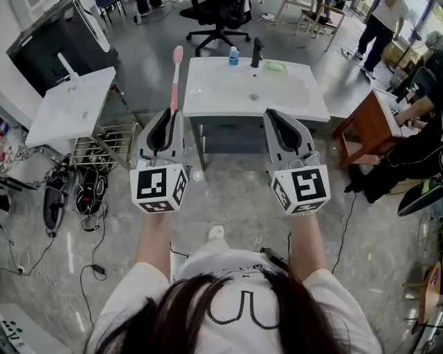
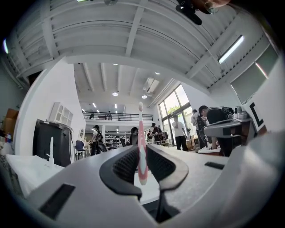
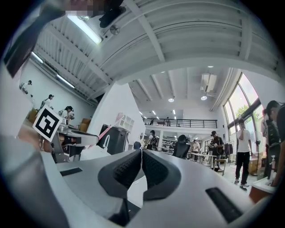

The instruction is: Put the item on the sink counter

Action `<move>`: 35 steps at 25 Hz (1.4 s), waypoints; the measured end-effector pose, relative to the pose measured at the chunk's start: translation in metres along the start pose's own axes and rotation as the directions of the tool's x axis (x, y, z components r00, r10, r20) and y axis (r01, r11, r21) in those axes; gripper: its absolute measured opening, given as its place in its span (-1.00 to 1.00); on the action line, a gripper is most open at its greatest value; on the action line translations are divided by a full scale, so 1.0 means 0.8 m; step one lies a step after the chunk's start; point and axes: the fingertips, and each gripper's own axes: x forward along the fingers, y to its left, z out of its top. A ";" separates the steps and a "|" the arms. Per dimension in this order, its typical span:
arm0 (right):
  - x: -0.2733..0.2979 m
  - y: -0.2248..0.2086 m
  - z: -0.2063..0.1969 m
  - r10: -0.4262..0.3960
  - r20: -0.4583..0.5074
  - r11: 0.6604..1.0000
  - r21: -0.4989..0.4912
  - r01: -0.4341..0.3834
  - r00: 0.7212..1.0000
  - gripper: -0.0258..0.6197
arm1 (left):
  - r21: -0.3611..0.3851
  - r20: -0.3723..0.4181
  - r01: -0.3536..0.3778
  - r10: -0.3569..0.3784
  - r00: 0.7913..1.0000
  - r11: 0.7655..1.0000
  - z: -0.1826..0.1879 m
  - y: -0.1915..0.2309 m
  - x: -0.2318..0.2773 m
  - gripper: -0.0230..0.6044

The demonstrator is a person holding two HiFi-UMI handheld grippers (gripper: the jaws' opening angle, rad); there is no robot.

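Clamping with the left gripper [image 2: 141, 155] on a pink toothbrush [image 2: 141, 133], pressing both ribbed pads against the lower end of the handle. Holding it upright in the left gripper view, letting the bristle head stick out well beyond the fingertips. Carrying nothing in the right gripper [image 3: 141, 156], with its two pads drawn together until barely a slit is showing between them.

Pointing both grippers toward the top of the frame in the head view, side by side at mid-height and well apart, left one at centre left, right one at centre right. Extending from two bare forearms rising out of the bottom centre, above a head of dark hair.

Aiming the toothbrush head at the left edge of a white sink counter [image 1: 208, 93] at upper centre of the head view; overlapping that edge in the picture, though not telling clearly whether over it or short of it. Not yet resting on the counter.

Facing, along the counter's far rim, a black tap [image 1: 257, 52], a small blue bottle [image 1: 234, 55] just left of it and a green soap bar [image 1: 276, 66] to its right.

Having at upper left a second white basin [image 1: 69, 110] on a wire rack [image 1: 104, 142], a black office chair [image 1: 218, 17] beyond the counter at top centre, a brown wooden table [image 1: 367, 128] at right, tangled cables [image 1: 83, 200] on the grey floor at left, and a person [image 1: 379, 28] standing at upper right.
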 end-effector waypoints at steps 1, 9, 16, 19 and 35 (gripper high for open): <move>0.017 -0.002 -0.002 -0.003 -0.002 1.000 -0.001 0.003 1.000 -0.82 | -0.004 -0.001 0.004 -0.004 1.000 1.000 -0.003 0.010 0.014 -0.72; 0.104 -0.009 -0.026 -0.030 -0.026 1.000 -0.011 0.029 0.999 -0.82 | -0.022 -0.019 0.063 -0.064 0.998 0.998 -0.032 0.060 0.095 -0.72; 0.150 -0.013 -0.051 -0.037 -0.074 0.999 -0.008 0.037 0.997 -0.82 | -0.059 -0.066 0.035 -0.039 0.997 0.998 -0.063 0.100 0.124 -0.72; 0.173 -0.021 -0.053 -0.034 -0.081 0.999 -0.006 0.033 0.996 -0.82 | -0.068 -0.079 0.030 -0.036 0.996 0.997 -0.067 0.111 0.142 -0.72; 0.310 -0.109 -0.118 0.022 -0.095 0.999 0.044 -0.018 0.995 -0.82 | -0.051 -0.123 -0.008 0.002 0.992 0.999 -0.114 0.134 0.292 -0.72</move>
